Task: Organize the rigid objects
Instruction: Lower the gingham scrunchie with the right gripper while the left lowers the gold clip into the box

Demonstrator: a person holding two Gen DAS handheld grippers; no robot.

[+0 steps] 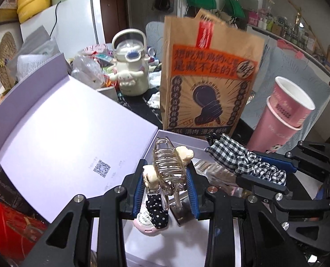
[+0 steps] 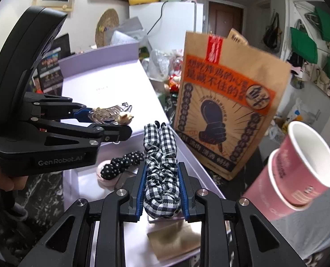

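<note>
My left gripper (image 1: 166, 166) is shut on a clear hair claw clip (image 1: 168, 162) with cream bear charms, held above the open lilac box (image 1: 182, 244). In the right wrist view the same left gripper (image 2: 120, 124) and clip (image 2: 108, 114) hang over the box's left side. My right gripper (image 2: 162, 166) is shut on a black-and-white checked scrunchie (image 2: 161, 178), which droops forward over the box; the gripper (image 1: 251, 166) and scrunchie (image 1: 236, 155) also show at the right of the left wrist view. A black polka-dot scrunchie (image 2: 122, 162) lies in the box on a pink round case (image 2: 104, 178).
The box's lid (image 1: 64, 129) stands open to the left. A tall brown paper bag (image 2: 227, 102) rises just behind the box. Two stacked pink paper cups (image 2: 298, 169) stand at the right. A cream kettle-shaped bottle (image 1: 131, 66) sits among clutter behind. A tan card (image 2: 174, 238) lies in the box.
</note>
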